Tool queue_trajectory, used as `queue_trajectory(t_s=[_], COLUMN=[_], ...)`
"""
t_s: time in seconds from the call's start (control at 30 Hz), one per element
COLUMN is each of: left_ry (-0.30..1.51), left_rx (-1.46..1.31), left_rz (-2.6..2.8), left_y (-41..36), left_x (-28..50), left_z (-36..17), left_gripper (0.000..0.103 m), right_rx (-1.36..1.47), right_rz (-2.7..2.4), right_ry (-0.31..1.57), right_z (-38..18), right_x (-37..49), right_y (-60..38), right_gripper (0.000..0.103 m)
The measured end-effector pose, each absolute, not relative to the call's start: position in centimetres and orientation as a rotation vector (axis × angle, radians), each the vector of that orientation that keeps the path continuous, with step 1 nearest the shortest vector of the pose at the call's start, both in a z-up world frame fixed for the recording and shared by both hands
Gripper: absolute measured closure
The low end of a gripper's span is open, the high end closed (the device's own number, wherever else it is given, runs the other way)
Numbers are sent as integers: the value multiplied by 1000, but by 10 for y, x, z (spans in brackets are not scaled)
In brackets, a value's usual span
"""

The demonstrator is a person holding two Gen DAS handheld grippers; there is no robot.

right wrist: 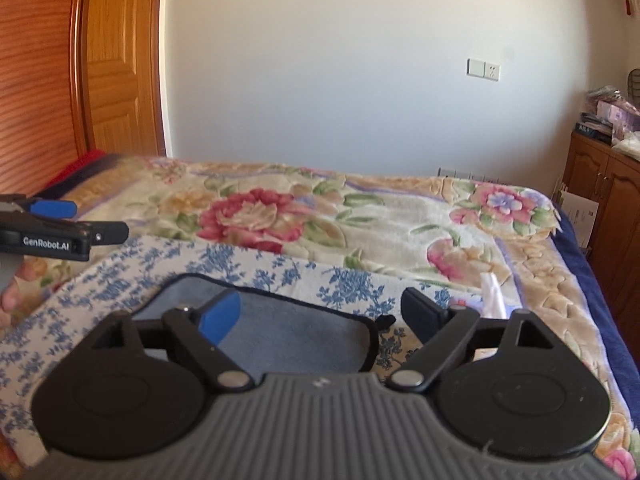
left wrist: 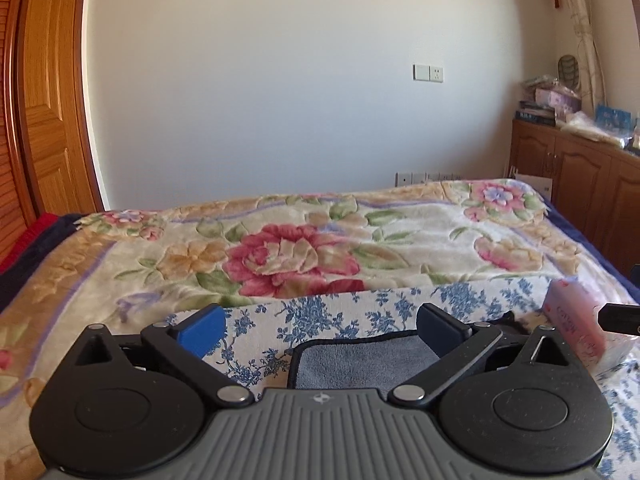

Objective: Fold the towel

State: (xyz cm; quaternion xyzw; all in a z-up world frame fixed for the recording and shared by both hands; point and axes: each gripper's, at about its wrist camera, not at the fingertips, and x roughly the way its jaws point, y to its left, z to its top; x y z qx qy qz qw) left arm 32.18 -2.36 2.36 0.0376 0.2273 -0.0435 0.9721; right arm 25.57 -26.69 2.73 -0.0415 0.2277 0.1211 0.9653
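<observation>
A small grey-blue terry towel with a dark stitched border (left wrist: 360, 364) is laid flat on a white cloth printed with blue flowers (left wrist: 320, 316), and this cloth is spread over a thick plush blanket with big red and orange flowers (left wrist: 280, 256) which covers the bed. The towel is seen at the near edge of the bed, just in front of both tools.

The left gripper (left wrist: 320, 330) is held low over the towel, and its two fingers, one with a blue pad (left wrist: 202, 328) and one with a dark pad (left wrist: 440, 326), are spread wide apart. Nothing is held between them. The left corner of the towel is seen between the fingers, and its right part passes under the dark finger; whether the finger touches it cannot be told.

The right gripper (right wrist: 320, 314) is also spread wide, with nothing pinched. Its blue pad (right wrist: 222, 316) is seen over the grey surface of the towel, and the dark pad (right wrist: 420, 314) is beyond the right edge of the towel, over the flowered cloth. In the right wrist view, the left gripper is seen from the side at the left border.

A pink soft package (left wrist: 572, 320) lies on the cloth to the right of the towel. A wooden door (left wrist: 44, 92) and a wooden cabinet (left wrist: 580, 176) are seen behind the bed.
</observation>
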Motion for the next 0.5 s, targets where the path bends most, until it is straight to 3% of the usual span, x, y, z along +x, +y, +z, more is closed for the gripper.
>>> queue_trajectory(t_s=[0.07, 0.1, 0.13, 0.5], left_ry=[450, 445, 443, 398], left_rx=[85, 90, 92, 107], left_rz=[-87, -87, -89, -107], left_y=[-26, -27, -28, -33], left_x=[314, 310, 306, 261], left_z=[31, 35, 39, 81], left_gripper=[0, 0, 0, 0], right_rx=[-79, -75, -71, -69], right_rz=[242, 244, 249, 240], right_ry=[452, 443, 429, 404], right_z=[32, 35, 38, 62], right_x=[248, 244, 239, 205], right_y=[-267, -267, -268, -270], right_gripper=[10, 1, 0, 0])
